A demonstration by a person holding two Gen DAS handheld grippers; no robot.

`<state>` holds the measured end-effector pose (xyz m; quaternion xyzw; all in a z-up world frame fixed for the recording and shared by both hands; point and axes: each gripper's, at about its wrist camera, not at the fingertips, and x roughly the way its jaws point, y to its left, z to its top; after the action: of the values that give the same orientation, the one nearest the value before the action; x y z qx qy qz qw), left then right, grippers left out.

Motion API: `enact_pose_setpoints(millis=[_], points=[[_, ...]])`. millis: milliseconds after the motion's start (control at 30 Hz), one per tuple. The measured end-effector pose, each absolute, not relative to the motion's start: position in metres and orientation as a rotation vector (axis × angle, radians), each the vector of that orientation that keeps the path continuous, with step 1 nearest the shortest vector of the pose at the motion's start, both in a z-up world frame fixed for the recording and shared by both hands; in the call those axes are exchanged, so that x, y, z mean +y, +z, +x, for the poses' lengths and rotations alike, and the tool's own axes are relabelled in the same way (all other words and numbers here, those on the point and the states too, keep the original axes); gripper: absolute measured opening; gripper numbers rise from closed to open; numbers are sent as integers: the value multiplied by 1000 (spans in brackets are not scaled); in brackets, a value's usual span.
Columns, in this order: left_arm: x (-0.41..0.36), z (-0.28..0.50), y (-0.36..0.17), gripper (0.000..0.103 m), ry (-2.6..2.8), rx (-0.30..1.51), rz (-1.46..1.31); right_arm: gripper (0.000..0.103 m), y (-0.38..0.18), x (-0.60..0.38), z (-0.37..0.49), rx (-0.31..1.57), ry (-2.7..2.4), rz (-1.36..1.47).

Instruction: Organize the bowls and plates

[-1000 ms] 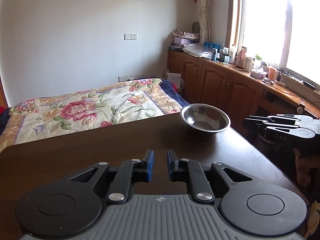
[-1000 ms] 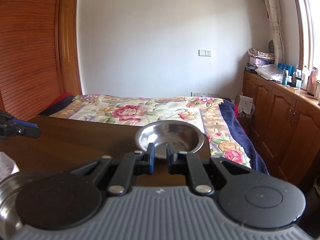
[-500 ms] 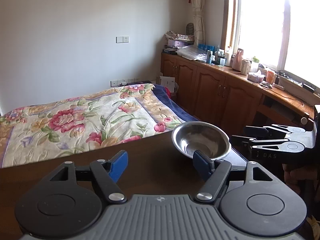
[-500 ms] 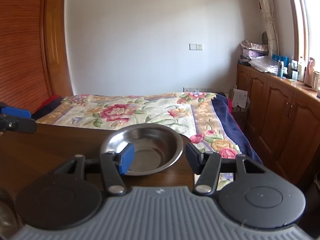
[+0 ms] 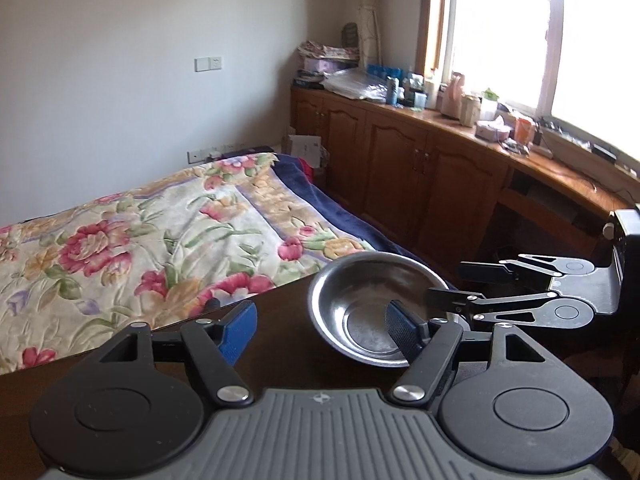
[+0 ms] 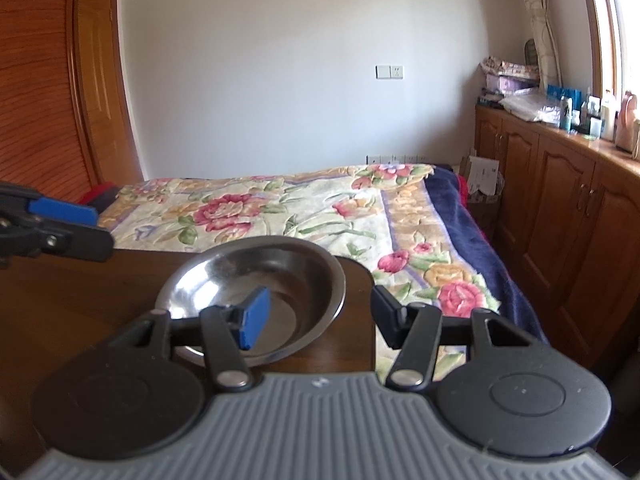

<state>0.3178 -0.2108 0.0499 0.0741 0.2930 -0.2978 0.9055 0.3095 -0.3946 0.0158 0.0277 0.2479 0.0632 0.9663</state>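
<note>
While the shallow round stainless-steel bowl (image 6: 256, 280) sits untouched at the corner of the dark wooden table (image 5: 280, 336), beside the floral-quilted bed (image 5: 160, 232), the organizing looks barely begun. The right gripper (image 6: 316, 312) straddles its near rim with jaws spread, gripping nothing; the left gripper (image 5: 320, 324) hovers nearby, likewise spread and empty.

Silver bowl (image 6: 256, 276) (floral bedspread (image 6: 280, 208))
</note>
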Motion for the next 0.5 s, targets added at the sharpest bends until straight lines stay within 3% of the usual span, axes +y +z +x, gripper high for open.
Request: enact_pose_setpoints(millis=[367, 500], points=[[-234, 352, 16, 42, -606, 719, 196, 46, 7, -395, 311, 534, 162, 80], [-238, 358, 12, 40, -618, 753, 173, 42, 8, -398, 310, 539, 178, 107]])
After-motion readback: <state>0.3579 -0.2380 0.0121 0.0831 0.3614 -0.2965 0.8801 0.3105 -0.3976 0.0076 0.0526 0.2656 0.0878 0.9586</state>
